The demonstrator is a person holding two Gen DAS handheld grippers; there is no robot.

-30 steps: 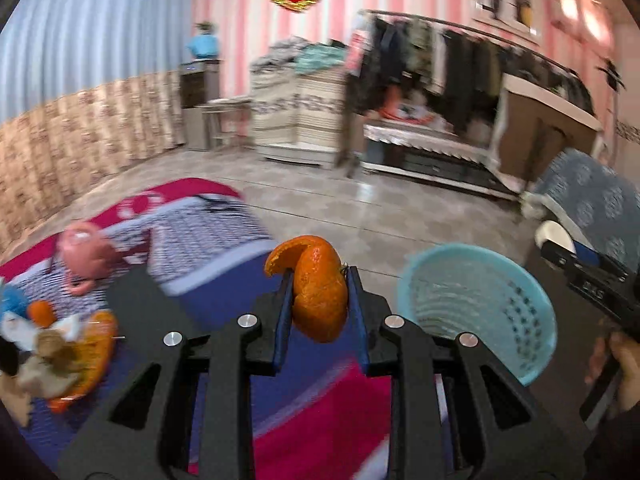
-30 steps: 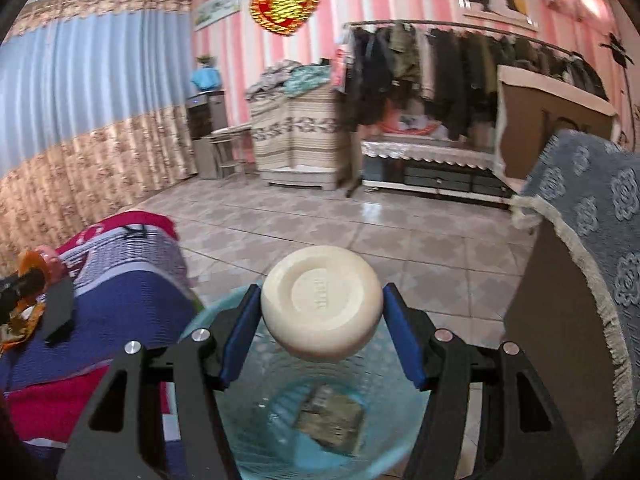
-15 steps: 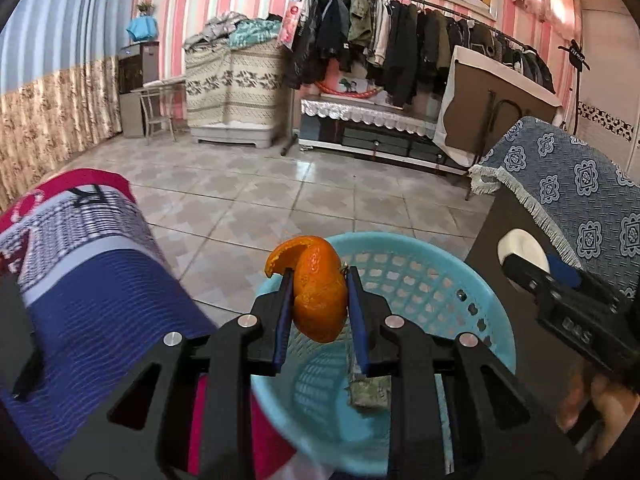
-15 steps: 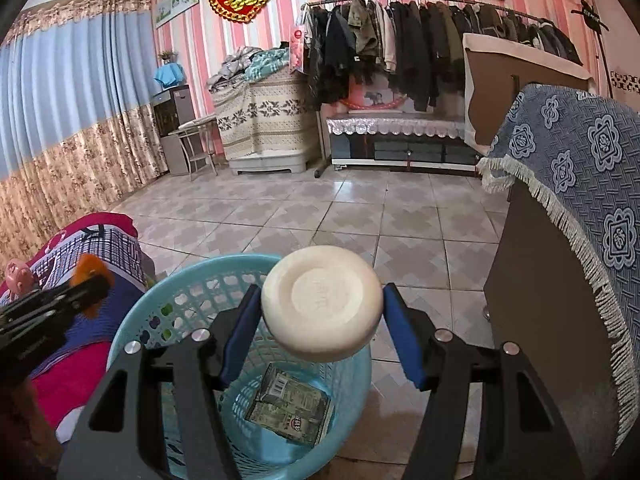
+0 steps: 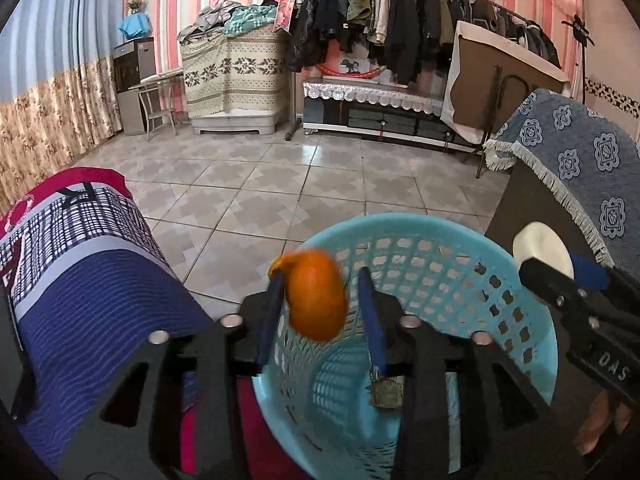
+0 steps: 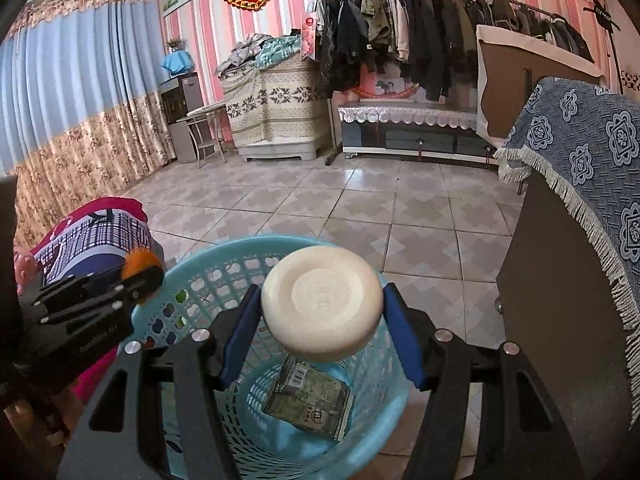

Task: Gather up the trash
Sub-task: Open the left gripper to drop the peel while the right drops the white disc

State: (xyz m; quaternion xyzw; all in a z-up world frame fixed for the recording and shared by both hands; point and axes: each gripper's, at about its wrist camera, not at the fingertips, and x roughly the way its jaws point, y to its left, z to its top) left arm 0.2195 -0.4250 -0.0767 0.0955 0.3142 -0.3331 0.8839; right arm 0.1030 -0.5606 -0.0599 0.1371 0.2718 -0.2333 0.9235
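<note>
Tiled floor under a blue basket [image 5: 440,248], both grippers above it.
Left wrist view: left gripper [image 5: 320,304] jaws are opening, orange peel [image 5: 316,296] loose between them over the rim. Right wrist view: right gripper [image 6: 320,320] clamps a white disc [image 6: 320,304]; a crumpled carton [image 6: 308,400] lies below.

"DAS" on right gripper [image 5: 560,276] body; other print illegible.

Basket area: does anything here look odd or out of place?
Only one thing: the orange peel is blurred and touches just one pad of the opening left gripper, apparently dropping into the basket. Nothing is spilled.
</note>
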